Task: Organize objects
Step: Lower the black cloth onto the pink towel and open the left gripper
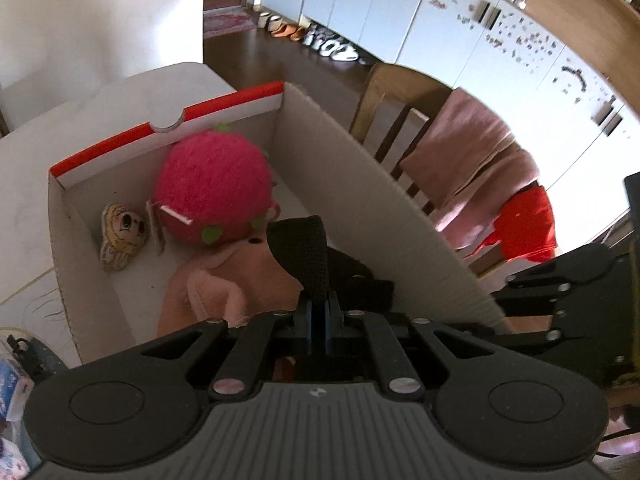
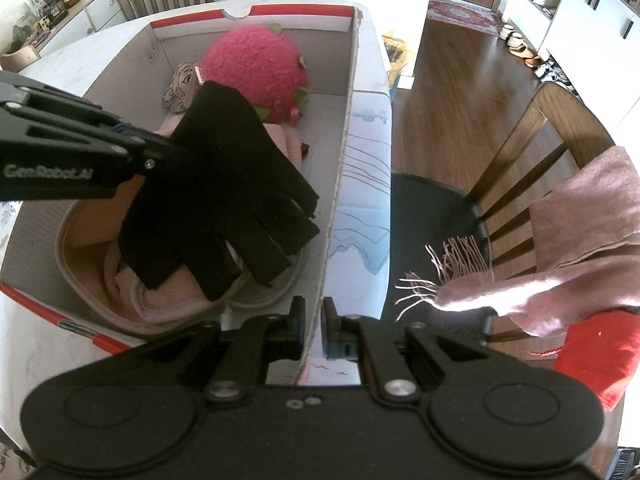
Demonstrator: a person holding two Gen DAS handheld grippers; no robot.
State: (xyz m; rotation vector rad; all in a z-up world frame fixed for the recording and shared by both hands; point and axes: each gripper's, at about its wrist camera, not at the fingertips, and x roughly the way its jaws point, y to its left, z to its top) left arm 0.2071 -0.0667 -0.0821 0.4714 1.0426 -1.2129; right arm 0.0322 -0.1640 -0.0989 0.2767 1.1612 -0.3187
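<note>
A black knit glove (image 1: 304, 248) (image 2: 224, 200) hangs fingers-down over the open cardboard box (image 1: 360, 168) (image 2: 340, 184), with my left gripper (image 1: 318, 308) (image 2: 164, 154) shut on its cuff. In the box lie a pink fuzzy strawberry plush (image 1: 212, 188) (image 2: 256, 68), a small cream toy with a drawn face (image 1: 120, 236) (image 2: 180, 88), pink fabric (image 1: 224, 284) (image 2: 160, 300) and a beige rounded item (image 2: 92, 216). My right gripper (image 2: 314, 320) (image 1: 560, 300) is shut on the box's right wall near the front corner, one finger inside and one outside.
The box stands on a white table (image 2: 368, 200) whose edge runs just right of it. A wooden chair (image 2: 532, 152) (image 1: 396, 120) beside the table carries a pink fringed scarf (image 2: 580, 240) (image 1: 472, 160) and a red cloth (image 2: 600, 356) (image 1: 528, 224). White cabinets (image 1: 460, 32) line the far wall.
</note>
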